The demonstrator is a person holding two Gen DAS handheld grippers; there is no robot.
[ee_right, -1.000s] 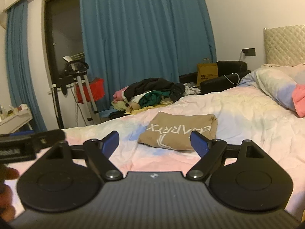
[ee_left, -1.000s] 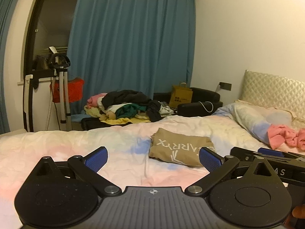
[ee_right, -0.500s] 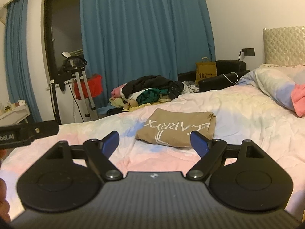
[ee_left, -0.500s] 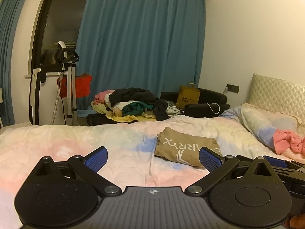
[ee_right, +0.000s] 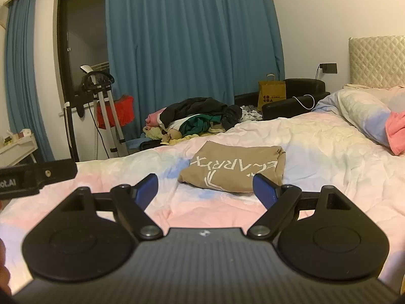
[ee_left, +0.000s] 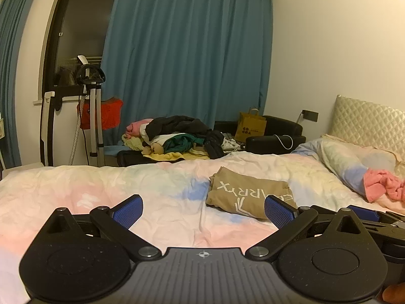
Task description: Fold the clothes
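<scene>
Two tools held apart and empty: left tool (ee_left: 202, 209), right tool (ee_right: 205, 186). Folded tan shirt (ee_right: 234, 168) lying center frame on bed (ee_right: 316, 136). Likely between garments; next, fetching from clothes pile (ee_right: 195, 120) beyond.

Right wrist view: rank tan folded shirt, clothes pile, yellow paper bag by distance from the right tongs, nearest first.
1. Tan folded shirt: on the bed, just ahead of the open right tongs.
2. Clothes pile: past the bed's far edge, ahead-left.
3. Yellow paper bag: farther back by the curtain, ahead-right.
</scene>
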